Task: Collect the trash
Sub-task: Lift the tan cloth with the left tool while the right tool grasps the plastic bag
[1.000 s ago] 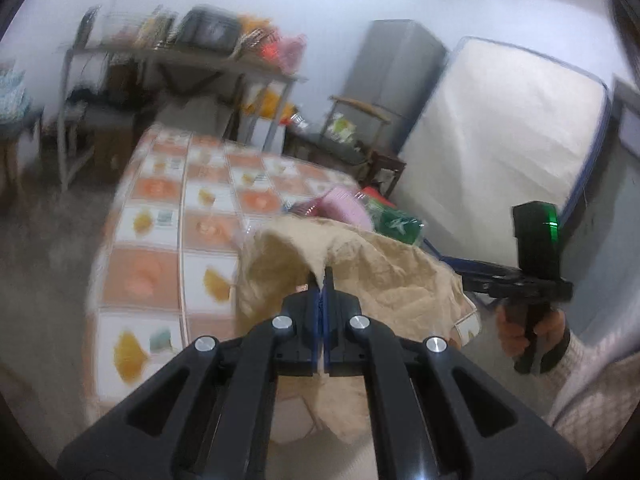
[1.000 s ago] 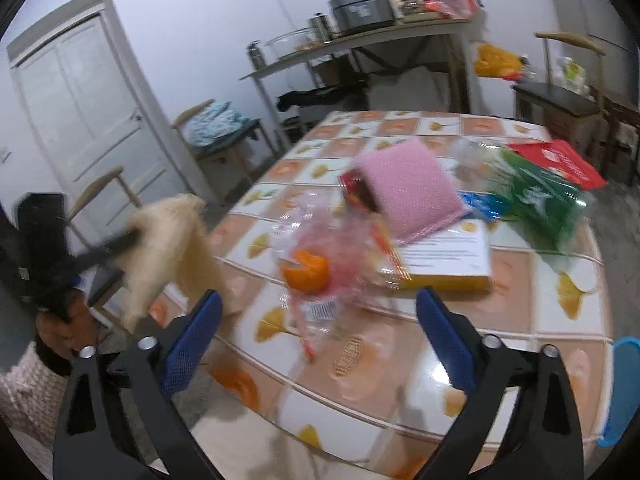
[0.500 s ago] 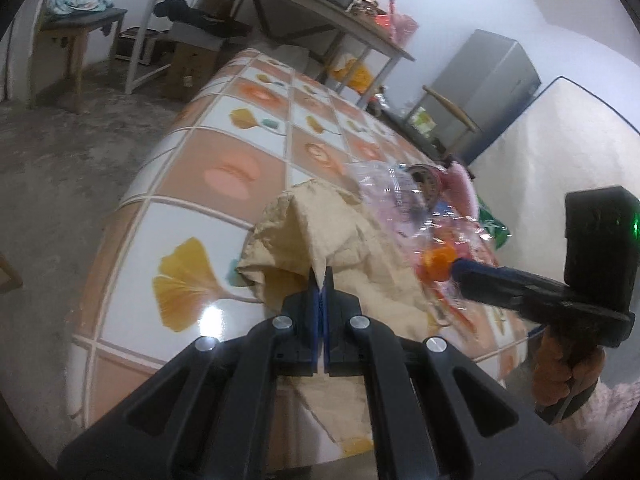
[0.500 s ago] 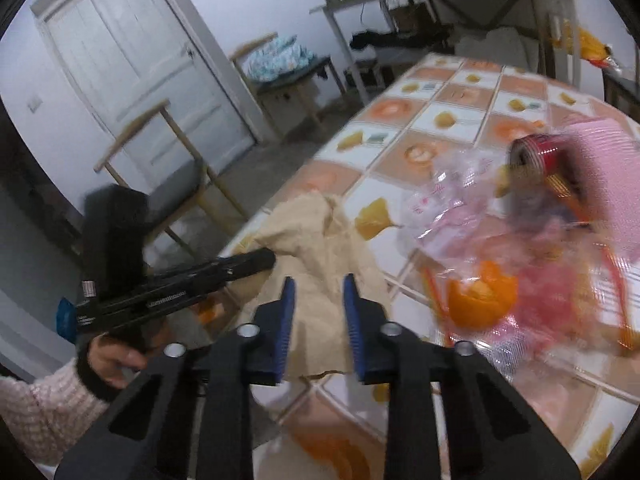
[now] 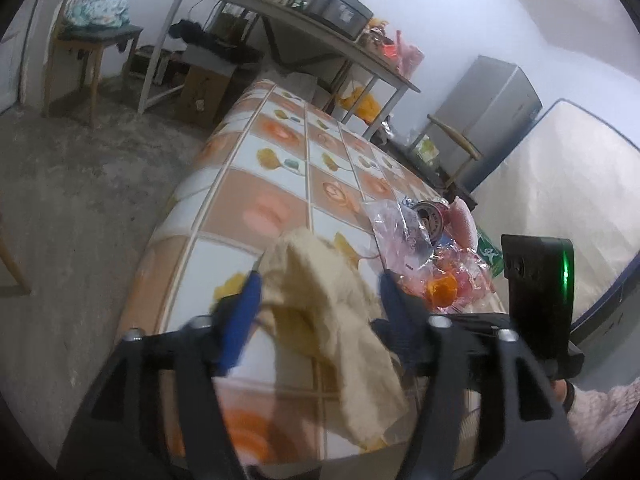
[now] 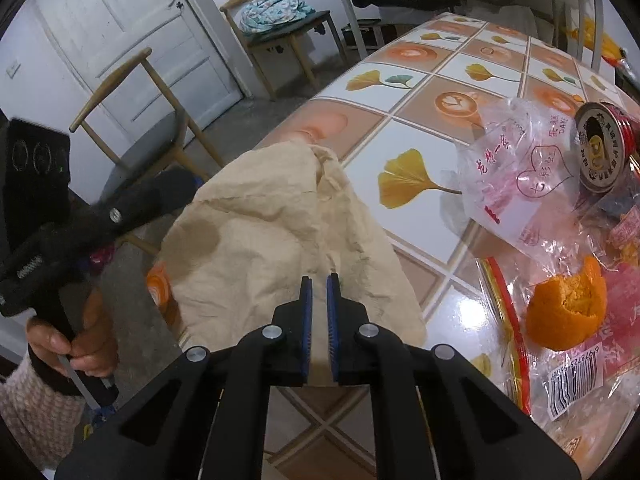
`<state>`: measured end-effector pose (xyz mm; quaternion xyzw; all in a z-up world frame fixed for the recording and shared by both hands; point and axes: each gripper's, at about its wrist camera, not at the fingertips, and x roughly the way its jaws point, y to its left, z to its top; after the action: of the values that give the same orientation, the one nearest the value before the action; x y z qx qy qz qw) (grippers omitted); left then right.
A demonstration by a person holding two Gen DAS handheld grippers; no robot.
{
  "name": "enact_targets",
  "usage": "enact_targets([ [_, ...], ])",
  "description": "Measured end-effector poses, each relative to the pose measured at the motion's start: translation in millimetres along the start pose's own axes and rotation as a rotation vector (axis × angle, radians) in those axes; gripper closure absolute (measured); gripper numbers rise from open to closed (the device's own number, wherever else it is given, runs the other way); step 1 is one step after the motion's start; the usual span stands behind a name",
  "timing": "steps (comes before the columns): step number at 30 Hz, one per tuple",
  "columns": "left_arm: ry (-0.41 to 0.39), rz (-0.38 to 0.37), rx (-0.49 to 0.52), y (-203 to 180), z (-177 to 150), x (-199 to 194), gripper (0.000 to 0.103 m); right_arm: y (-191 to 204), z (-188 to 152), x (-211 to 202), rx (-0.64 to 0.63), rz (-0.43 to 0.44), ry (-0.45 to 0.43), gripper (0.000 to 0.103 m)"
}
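Observation:
A crumpled beige paper bag (image 5: 312,264) (image 6: 272,232) lies at the near edge of the tiled table (image 6: 420,80), partly hanging over it. My left gripper (image 5: 318,296) straddles the bag with its jaws opening, and the pads stand clear of the paper. My right gripper (image 6: 319,280) sits over the bag's right side, its jaws closing to a narrow gap with a fold of the bag between them. To the right lie an orange peel (image 6: 568,312), a clear printed plastic bag (image 6: 516,184) and a tipped can (image 6: 600,148).
More wrappers and a pink pad (image 5: 464,216) lie beyond the can. Wooden chairs (image 6: 132,92) stand on the concrete floor left of the table, near a white door (image 6: 132,28). A cluttered metal shelf table (image 5: 304,28), a grey fridge (image 5: 500,108) and a mattress (image 5: 568,184) line the far side.
The left gripper, earlier shut on the bag, lowered it to the table edge and opened. The right gripper swung from the trash pile over to the bag and closed its wide jaws.

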<state>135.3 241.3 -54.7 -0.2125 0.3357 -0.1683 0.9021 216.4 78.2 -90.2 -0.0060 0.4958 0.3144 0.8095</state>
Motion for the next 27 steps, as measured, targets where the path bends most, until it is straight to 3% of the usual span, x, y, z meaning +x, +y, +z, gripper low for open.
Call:
enact_targets([
  [6, 0.122, -0.013, -0.017, 2, 10, 34, 0.035, -1, -3, 0, 0.01, 0.009, -0.01, 0.095],
  [13, 0.167, -0.16, -0.106, 4, -2, 41, 0.037, -13, -13, -4, 0.081, 0.099, -0.031, 0.095],
  [15, 0.186, -0.184, -0.095, -1, -9, 42, 0.041, -18, -15, -5, 0.108, 0.131, -0.034, 0.095],
  [21, 0.259, -0.195, -0.009, -21, -26, 49, 0.067, -30, -19, -6, 0.164, 0.182, -0.039, 0.096],
  [27, 0.281, -0.169, -0.01, -24, -35, 54, 0.088, -35, -25, -12, 0.178, 0.193, -0.049, 0.096],
])
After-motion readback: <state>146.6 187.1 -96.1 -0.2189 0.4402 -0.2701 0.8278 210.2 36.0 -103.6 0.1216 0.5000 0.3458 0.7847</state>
